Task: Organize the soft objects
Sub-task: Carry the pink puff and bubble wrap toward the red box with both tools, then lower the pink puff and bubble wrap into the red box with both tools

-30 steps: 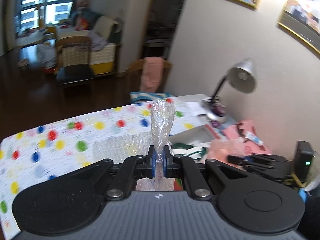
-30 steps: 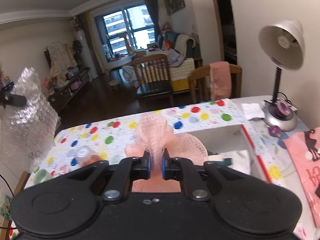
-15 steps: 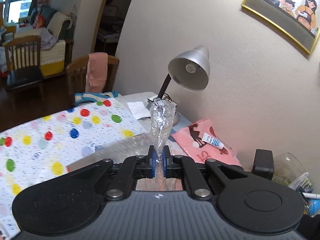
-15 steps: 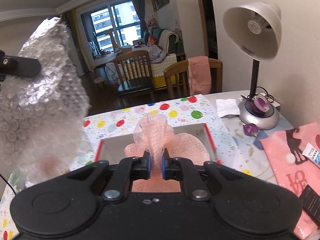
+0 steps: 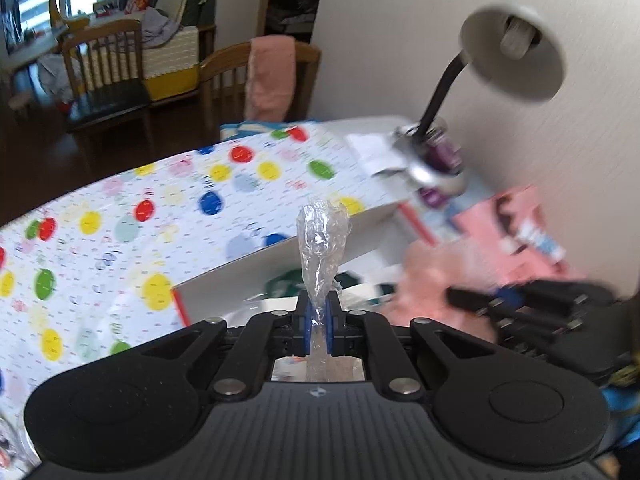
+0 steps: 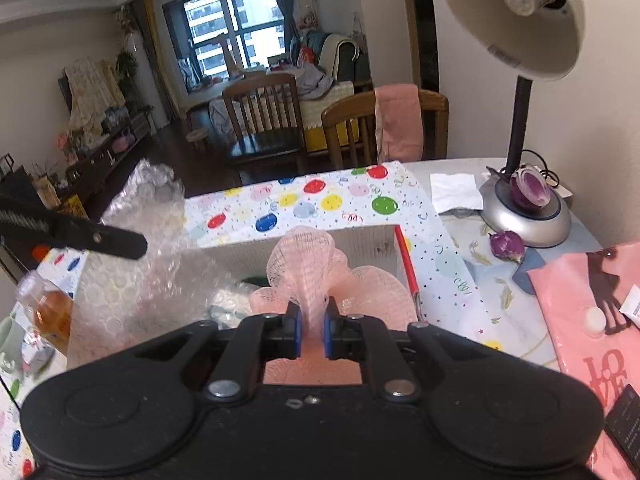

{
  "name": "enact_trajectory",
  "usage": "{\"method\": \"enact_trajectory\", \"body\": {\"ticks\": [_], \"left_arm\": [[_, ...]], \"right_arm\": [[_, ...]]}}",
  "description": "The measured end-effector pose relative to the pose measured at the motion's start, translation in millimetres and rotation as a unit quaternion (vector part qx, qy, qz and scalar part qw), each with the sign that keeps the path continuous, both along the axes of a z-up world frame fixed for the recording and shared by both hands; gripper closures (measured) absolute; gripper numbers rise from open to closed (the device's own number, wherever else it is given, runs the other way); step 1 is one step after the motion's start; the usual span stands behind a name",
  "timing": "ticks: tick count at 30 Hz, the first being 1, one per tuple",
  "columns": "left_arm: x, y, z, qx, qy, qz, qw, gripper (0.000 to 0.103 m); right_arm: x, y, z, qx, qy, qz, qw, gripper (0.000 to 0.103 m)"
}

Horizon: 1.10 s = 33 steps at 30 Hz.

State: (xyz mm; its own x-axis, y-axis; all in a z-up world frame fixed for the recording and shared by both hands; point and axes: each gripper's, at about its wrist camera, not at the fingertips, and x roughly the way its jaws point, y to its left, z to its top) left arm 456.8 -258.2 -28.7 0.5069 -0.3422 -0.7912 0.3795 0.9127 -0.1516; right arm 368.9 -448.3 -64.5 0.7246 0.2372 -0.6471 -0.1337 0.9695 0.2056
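My left gripper [image 5: 318, 320] is shut on clear bubble wrap [image 5: 322, 244] and holds it above the near left side of an open white box [image 5: 256, 276]. The bubble wrap also shows in the right wrist view [image 6: 148, 264], hanging over the box's left part. My right gripper [image 6: 311, 330] is shut on a pink mesh bath pouf [image 6: 320, 276] over the same box [image 6: 360, 240]. The right gripper appears blurred in the left wrist view [image 5: 520, 304]. Something dark green and white lies inside the box [image 5: 288, 284].
A polka-dot cloth [image 5: 160, 216] covers the table. A desk lamp [image 6: 520, 216] stands at the right, with a purple onion [image 6: 507, 245] beside its base. A pink bag [image 6: 592, 312] lies at the right. A bottle of amber liquid [image 6: 48, 312] stands at the left. Chairs stand beyond the table.
Both grippers have moved in over the open box with their loads. The bubble wrap has come down from high at the left to hang over the box's left side.
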Motion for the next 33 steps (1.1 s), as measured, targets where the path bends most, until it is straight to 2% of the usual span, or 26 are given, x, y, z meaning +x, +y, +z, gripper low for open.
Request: {"method": "enact_trajectory", "body": {"ticks": [5, 12, 15, 19, 27, 33], "left_arm": [[8, -5, -28, 0.011, 0.028, 0.007, 0.9995, 0.096], [8, -25, -62, 0.063, 0.028, -0.005, 0.9976, 0.096], [8, -27, -74, 0.07, 0.046, -0.004, 0.9965, 0.096], [7, -24, -88, 0.064, 0.067, 0.003, 0.9957, 0.096], [-2, -25, -92, 0.052, 0.061, 0.013, 0.9967, 0.096], [-9, -21, -86, 0.047, 0.054, 0.018, 0.9973, 0.096]], "right_arm": [[12, 6, -15, -0.008, 0.008, 0.014, 1.0, 0.094], [20, 12, -33, -0.014, 0.01, 0.031, 0.999, 0.091], [21, 11, -41, -0.025, 0.014, 0.032, 0.999, 0.086], [20, 4, -52, -0.008, 0.038, 0.032, 0.999, 0.081], [11, -3, -51, 0.009, 0.046, 0.033, 0.998, 0.073], [7, -1, -44, 0.004, 0.045, 0.036, 0.998, 0.066]]}}
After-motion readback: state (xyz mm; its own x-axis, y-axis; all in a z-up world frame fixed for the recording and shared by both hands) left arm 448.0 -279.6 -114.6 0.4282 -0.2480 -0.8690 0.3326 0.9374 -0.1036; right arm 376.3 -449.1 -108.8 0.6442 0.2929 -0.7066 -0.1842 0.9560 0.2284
